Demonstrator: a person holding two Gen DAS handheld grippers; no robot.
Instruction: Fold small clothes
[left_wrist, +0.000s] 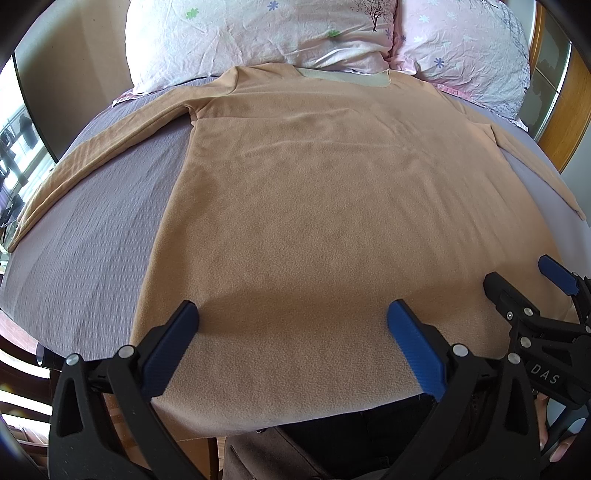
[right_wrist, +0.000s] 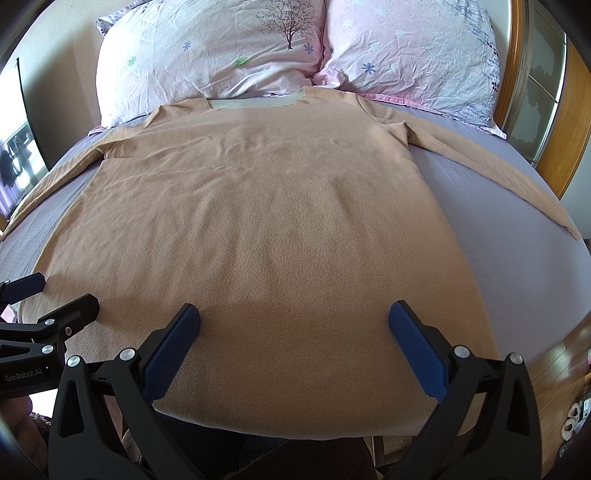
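Observation:
A tan long-sleeved fleece shirt (left_wrist: 314, 206) lies flat on the bed, collar towards the pillows, both sleeves spread out sideways. It also shows in the right wrist view (right_wrist: 266, 221). My left gripper (left_wrist: 293, 314) is open and empty above the shirt's near hem, left of centre. My right gripper (right_wrist: 294, 314) is open and empty above the hem, right of centre. Each gripper shows at the edge of the other's view: the right gripper (left_wrist: 524, 284) and the left gripper (right_wrist: 62, 295).
A lilac bed sheet (left_wrist: 99, 229) covers the bed. Two floral pillows (right_wrist: 221, 51) lie at the head. A wooden headboard frame (right_wrist: 517, 74) stands at the right. The bed's near edge runs under the hem, with wooden floor (right_wrist: 561, 362) beyond it.

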